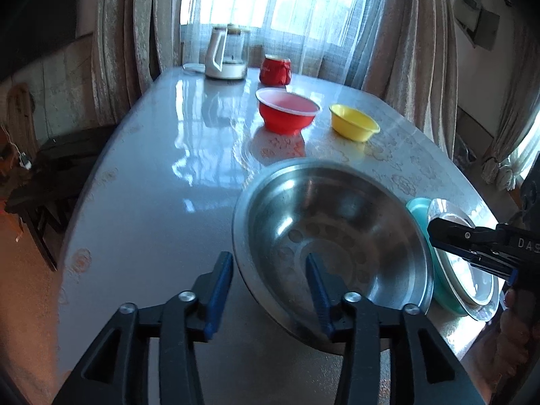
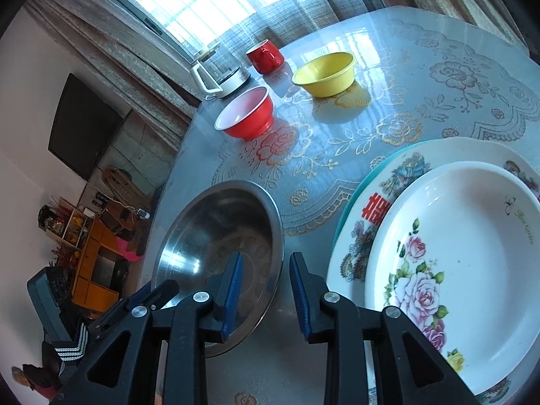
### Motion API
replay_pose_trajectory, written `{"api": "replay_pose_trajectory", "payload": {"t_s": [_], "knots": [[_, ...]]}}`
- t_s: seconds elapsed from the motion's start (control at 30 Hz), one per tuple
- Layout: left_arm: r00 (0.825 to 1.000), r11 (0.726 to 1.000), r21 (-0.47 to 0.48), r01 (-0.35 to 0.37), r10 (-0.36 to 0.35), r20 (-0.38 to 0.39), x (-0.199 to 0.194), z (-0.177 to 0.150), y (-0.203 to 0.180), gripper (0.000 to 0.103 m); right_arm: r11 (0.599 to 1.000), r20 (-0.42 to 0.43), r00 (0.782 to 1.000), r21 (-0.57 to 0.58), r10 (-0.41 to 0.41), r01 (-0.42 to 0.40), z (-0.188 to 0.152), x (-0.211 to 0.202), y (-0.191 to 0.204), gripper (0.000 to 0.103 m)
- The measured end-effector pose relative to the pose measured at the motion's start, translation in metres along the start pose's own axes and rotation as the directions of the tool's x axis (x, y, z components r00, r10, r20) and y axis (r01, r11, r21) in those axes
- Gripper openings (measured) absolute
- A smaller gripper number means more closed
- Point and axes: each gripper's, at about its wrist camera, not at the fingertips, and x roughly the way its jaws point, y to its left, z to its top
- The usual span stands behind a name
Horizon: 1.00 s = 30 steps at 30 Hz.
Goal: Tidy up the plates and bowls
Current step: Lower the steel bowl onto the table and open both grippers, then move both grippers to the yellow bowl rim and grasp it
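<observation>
- Down at the right edge of the left wrist view, the right claw [image 1: 435,233] is cut off, so only its dark tips and part of its body show, and a bit of the hand [image 1: 516,324] holding it.
- From that view, the plates are mostly hidden behind the steel bowl [image 1: 332,233]; only thin edges of them peek out.
- Under the white plates, the teal plate [image 2: 357,189] shows just a thin rim.
- At the bottom right of the right wrist view, the flower plate [image 2: 472,270] runs out of sight.
- Far back by the window, the kettle [image 1: 224,55] is washed out by bright light and hard to see.
- Both claws point down at a slant toward the bench [image 1: 152,185].
- The left claw [image 1: 270,263] has its fingers apart. One finger [image 1: 314,270] sits inside the steel bowl and the other is outside its rim, so the rim is between them, with no squeeze on it.
- The right claw has its fingers a little apart and holds nothing. One finger [image 2: 234,280] hangs over the steel bowl's near edge and the other over bare bench beside the plates.
- The flower plate rests on a bigger patterned plate [image 2: 381,202], which rests on the teal one, just right of the steel bowl.
- A red bowl [image 1: 287,109] and a yellow bowl [image 1: 352,121] stand farther back, side by side and apart.
- A red mug [image 1: 275,69] stands behind them, near the kettle.
</observation>
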Motion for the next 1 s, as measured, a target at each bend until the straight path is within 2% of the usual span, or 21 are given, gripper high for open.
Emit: {"api": "replay_pose_trajectory", "payload": {"t_s": [0.07,0.23,0.47,1.0], "knots": [[0.999,1.0,0.011,-0.014,0.014,0.03,-0.006,0.004,-0.001,0.056,1.0,0.008,1.0,0.002,-0.003,0.003,0.002,-0.002,-0.001,0.03],[0.997,0.999,0.035,-0.034,0.032,0.07,-0.012,0.017,-0.005,0.064,1.0,0.023,1.0,-0.009,-0.015,0.015,0.013,-0.008,-0.002,0.032],[0.996,0.998,0.05,-0.039,0.035,0.087,-0.009,0.042,-0.016,0.083,0.998,0.056,0.997,-0.028,-0.054,0.056,0.039,-0.02,-0.009,0.035],[1.0,0.99,0.136,-0.021,0.017,0.025,0.027,0.098,-0.061,0.088,0.986,0.05,0.987,0.07,-0.155,0.152,0.12,-0.011,-0.058,0.043]]}}
